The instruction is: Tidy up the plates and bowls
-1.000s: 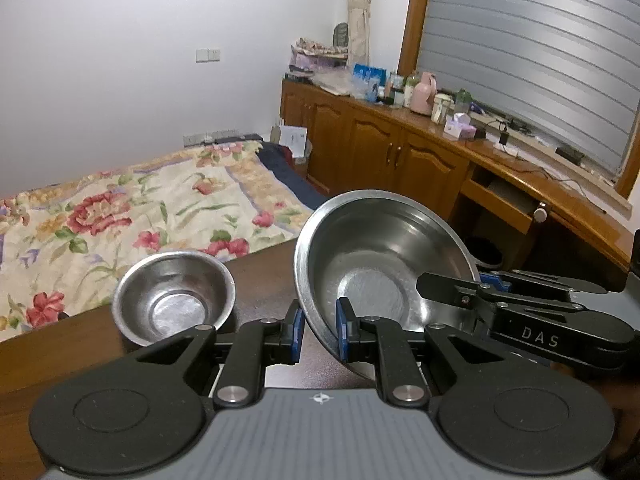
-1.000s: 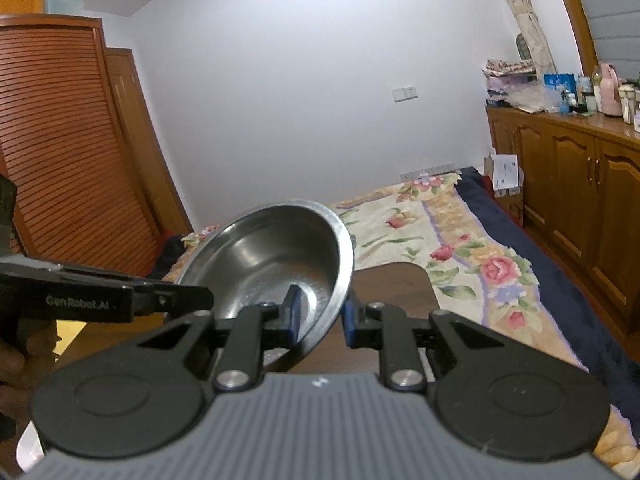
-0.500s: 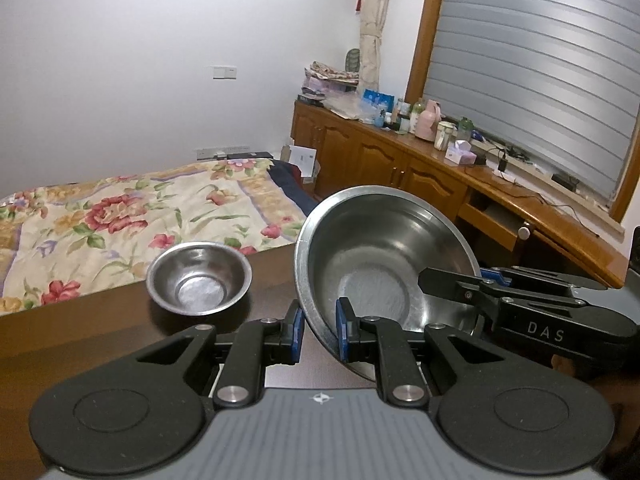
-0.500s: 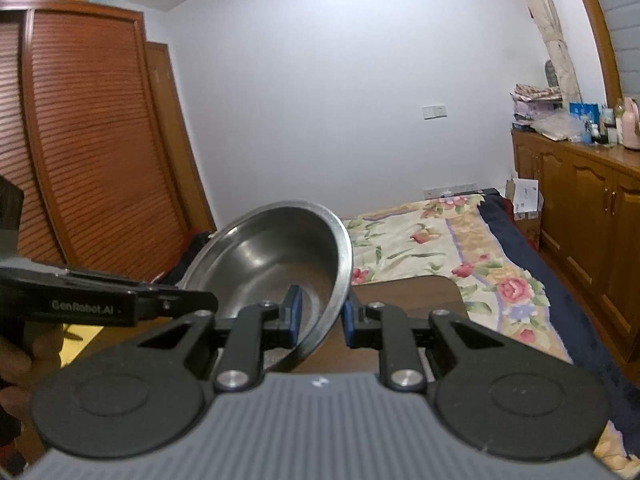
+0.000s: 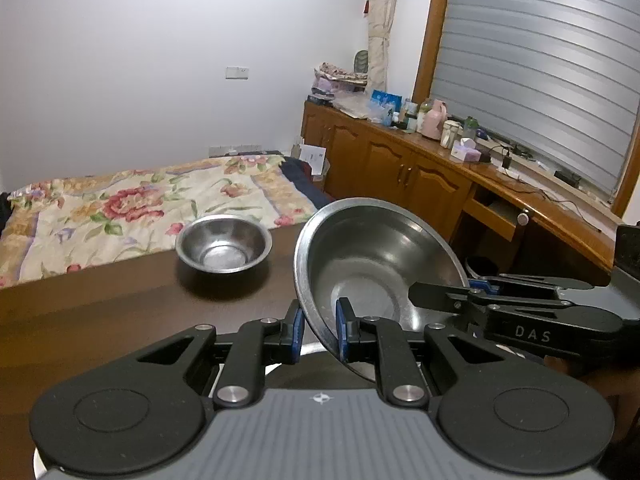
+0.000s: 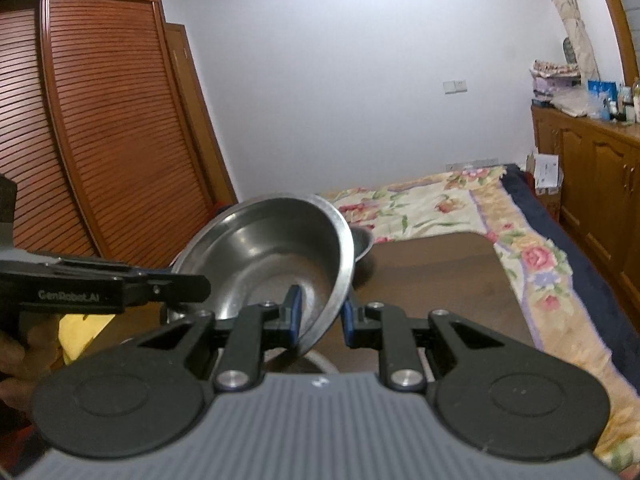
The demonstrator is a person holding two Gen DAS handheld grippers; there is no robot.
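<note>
Holding the large steel bowl (image 5: 376,264) tilted and off the dark wooden table (image 5: 100,312), rim toward the cameras. Left gripper (image 5: 319,330) clamped on the bowl's near-left rim at lower centre of the left wrist view, one blue pad inside the wall, the other outside. Right gripper (image 6: 320,314) pinching the opposite rim the same way, low in the middle of the right wrist view. Grip and pad spacing on both sides unchanged from a second ago; bowl in the same spot relative to each set of fingers.

Shifted since then: both views swung and lifted. Small steel bowl (image 5: 223,245), upright on the table, moved from the lower left of the left wrist frame toward centre-left and farther up, with more bare tabletop showing in front of it. In the right wrist view, now peeking out just behind the large bowl's upper right rim, where it was hidden before. Louvred wardrobe (image 6: 100,120) filling more of the left side of that frame. Floral bed cover (image 5: 120,208) lying beyond the table's far edge. Pale rim of another dish just below the raised bowl, too hidden to identify.
</note>
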